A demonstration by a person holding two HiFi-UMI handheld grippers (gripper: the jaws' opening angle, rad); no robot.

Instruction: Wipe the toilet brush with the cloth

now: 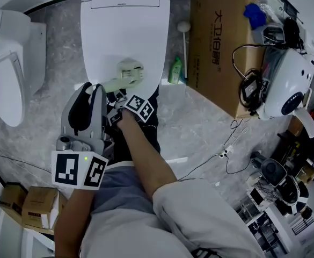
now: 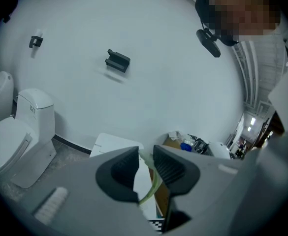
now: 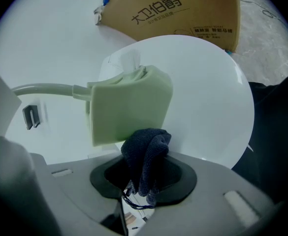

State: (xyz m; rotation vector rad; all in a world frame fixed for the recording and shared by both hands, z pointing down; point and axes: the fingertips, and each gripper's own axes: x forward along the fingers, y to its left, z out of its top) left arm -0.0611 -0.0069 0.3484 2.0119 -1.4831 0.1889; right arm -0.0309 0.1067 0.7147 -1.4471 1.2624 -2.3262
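Note:
The pale green toilet brush (image 1: 130,72) is held over the closed white toilet lid (image 1: 124,31). Its thin handle (image 2: 151,183) runs back between the fingers of my left gripper (image 1: 99,88), which is shut on it. In the right gripper view the flat brush head (image 3: 129,104) fills the middle, with its handle leading off to the left. My right gripper (image 3: 144,173) is shut on a bunched dark blue cloth (image 3: 146,154), and the cloth touches the lower edge of the brush head. In the head view the right gripper (image 1: 129,97) sits just below the brush head, its jaws hidden.
A second toilet (image 1: 9,74) stands at the left. To the right are a green bottle (image 1: 175,71), a large cardboard box (image 1: 221,42), a white device (image 1: 285,85) and cables on the grey floor (image 1: 226,152). Small cartons (image 1: 33,206) lie at the lower left.

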